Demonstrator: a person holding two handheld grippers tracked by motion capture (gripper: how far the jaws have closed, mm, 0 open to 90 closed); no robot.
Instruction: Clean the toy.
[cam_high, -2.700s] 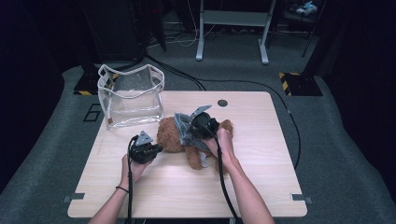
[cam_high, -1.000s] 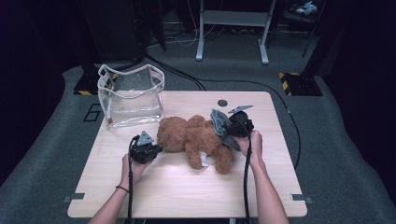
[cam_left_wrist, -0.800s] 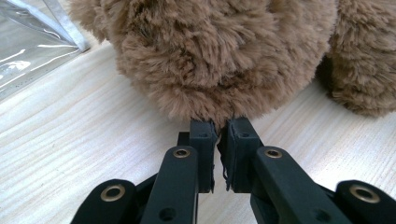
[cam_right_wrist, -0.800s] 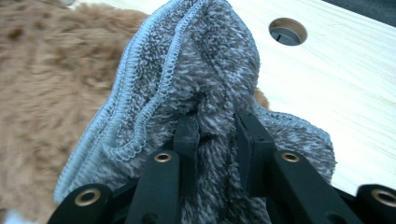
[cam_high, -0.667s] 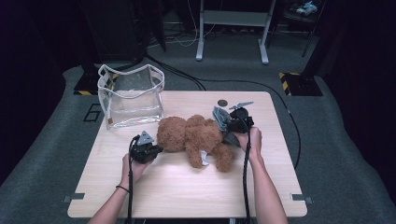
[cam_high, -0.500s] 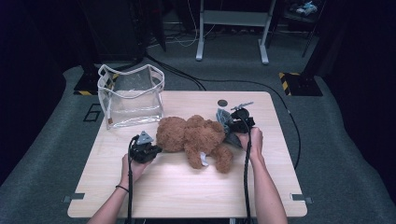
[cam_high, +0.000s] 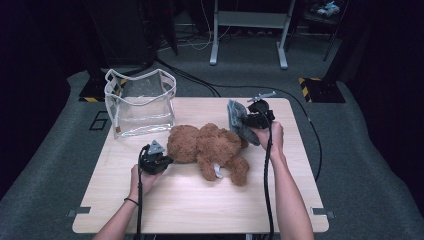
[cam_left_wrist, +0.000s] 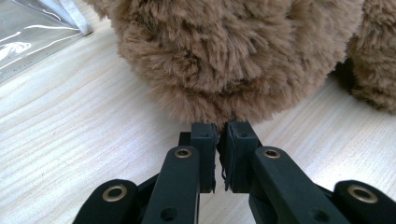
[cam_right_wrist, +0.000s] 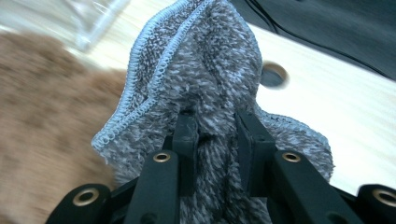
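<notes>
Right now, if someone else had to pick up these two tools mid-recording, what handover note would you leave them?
Left tool: jaws shut on a tuft of the brown plush teddy bear, pinning its head end on the light wooden table.
Right tool: shut on the grey fuzzy cloth with pale stitched edging, held lifted above the table beside the bear's far end.
Clear plastic zip pouch with white trim: upright at the table's back left, nothing seen inside it.
Done: cloth is off the bear.
Left: probably put bear and cloth away, perhaps into the pouch.
</notes>
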